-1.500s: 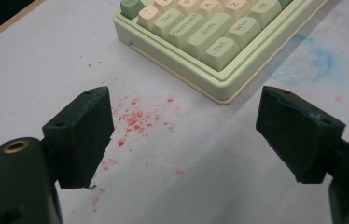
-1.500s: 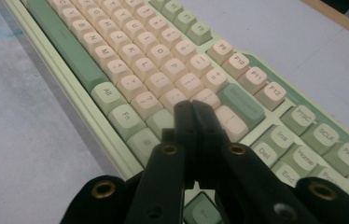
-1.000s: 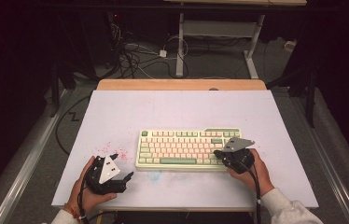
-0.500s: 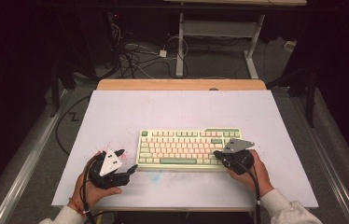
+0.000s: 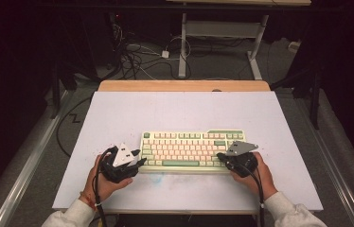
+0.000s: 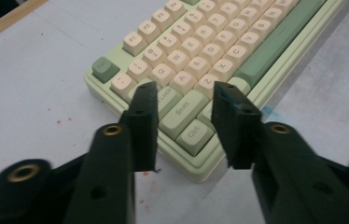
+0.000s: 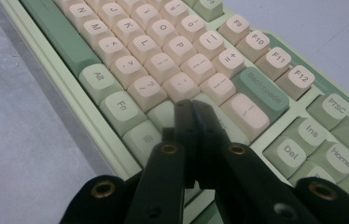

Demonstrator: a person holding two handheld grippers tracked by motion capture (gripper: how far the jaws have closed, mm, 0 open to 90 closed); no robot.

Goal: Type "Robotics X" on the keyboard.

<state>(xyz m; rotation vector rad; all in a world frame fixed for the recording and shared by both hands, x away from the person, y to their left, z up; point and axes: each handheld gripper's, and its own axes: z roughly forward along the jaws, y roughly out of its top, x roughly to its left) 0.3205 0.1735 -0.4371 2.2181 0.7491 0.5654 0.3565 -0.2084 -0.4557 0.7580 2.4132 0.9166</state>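
High view: one green-and-cream keyboard (image 5: 191, 150), my two grippers, left gripper (image 5: 139, 158) half-open, just narrowing, empty, at nine o'clock, right gripper (image 5: 221, 156) clamped empty at three.

In the right gripper view, the closed jaws of the right hand-held gripper (image 7: 192, 109) cover the keys beneath them, so contact with the keyboard (image 7: 163, 56) cannot be confirmed. The keyboard is cut off at the top, right and bottom edges there.

In the left gripper view, the left hand-held gripper (image 6: 184, 91) hides the keyboard's (image 6: 219, 51) near corner keys in part; the key under the right jaw is unreadable. The keyboard's far end runs out of frame at the top right.

In the high view, key legends are too small to read. The person's sleeves are cut off by the bottom edge. The desk's (image 5: 184, 113) near edge is partly hidden by the forearms. The floor behind is too dark to make out.
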